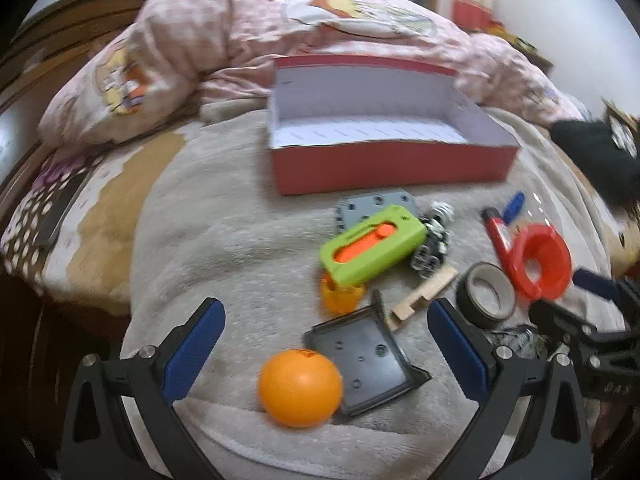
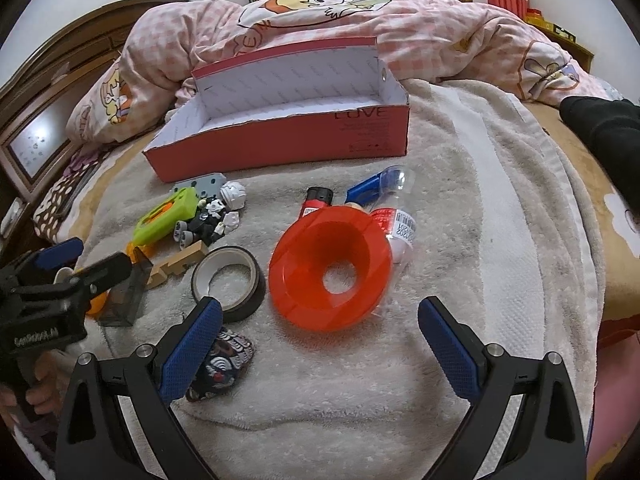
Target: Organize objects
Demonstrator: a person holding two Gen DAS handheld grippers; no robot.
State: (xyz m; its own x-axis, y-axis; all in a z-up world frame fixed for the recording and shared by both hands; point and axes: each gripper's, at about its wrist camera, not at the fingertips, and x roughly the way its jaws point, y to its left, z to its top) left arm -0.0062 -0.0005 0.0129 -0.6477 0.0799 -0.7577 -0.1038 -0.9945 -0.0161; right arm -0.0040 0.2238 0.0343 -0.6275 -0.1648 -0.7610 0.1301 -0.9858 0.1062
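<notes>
Ball [image 1: 300,388] sits between the wide-open, empty left gripper [image 1: 326,344], and, being round, may roll off the soft towel [image 1: 240,240] if nudged; the right gripper [image 2: 320,344] gapes empty too.

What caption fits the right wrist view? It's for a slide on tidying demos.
Open right gripper poised over a red funnel on a towel-covered bed, with an empty red box beyond.

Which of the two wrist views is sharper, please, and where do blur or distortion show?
Right wrist view: sharper; the print on the red box reads cleanly. Left wrist view: motion-smeared, with soft edges on the orange ball and green case. Both: fisheye bending and dark corners.
</notes>
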